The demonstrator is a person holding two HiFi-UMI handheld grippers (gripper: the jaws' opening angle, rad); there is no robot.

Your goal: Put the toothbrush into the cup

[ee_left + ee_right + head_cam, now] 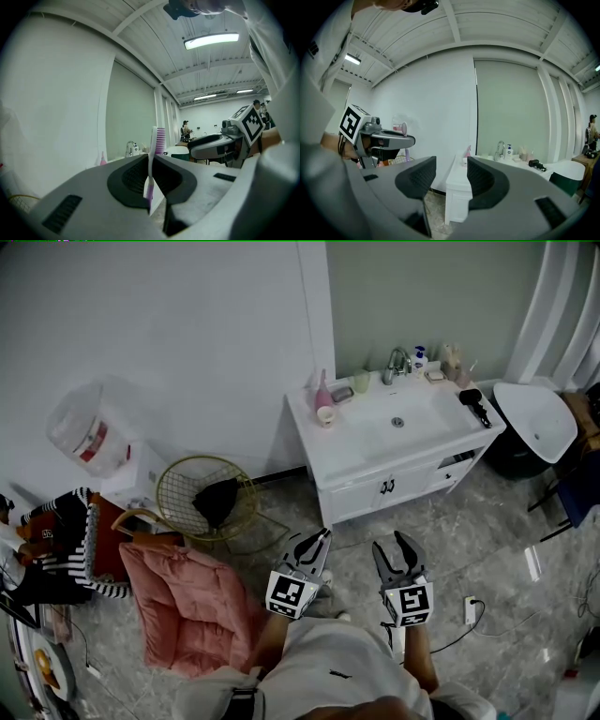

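Where the left gripper (317,542) shows in the head view, its load is too small to make out. The left gripper view shows its fingers (84,201) clamped on a toothbrush (158,138): lower handle hidden between them, long axis upright, purple bristle head topmost, bristles facing right. Cup (325,415): on white table (309,435), well apart, contents unclear. Right gripper (395,547): fingers apart, nothing between them.

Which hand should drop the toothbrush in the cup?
Left: the left gripper is shut on the purple-bristled toothbrush, while the right gripper stands open with nothing between its jaws.
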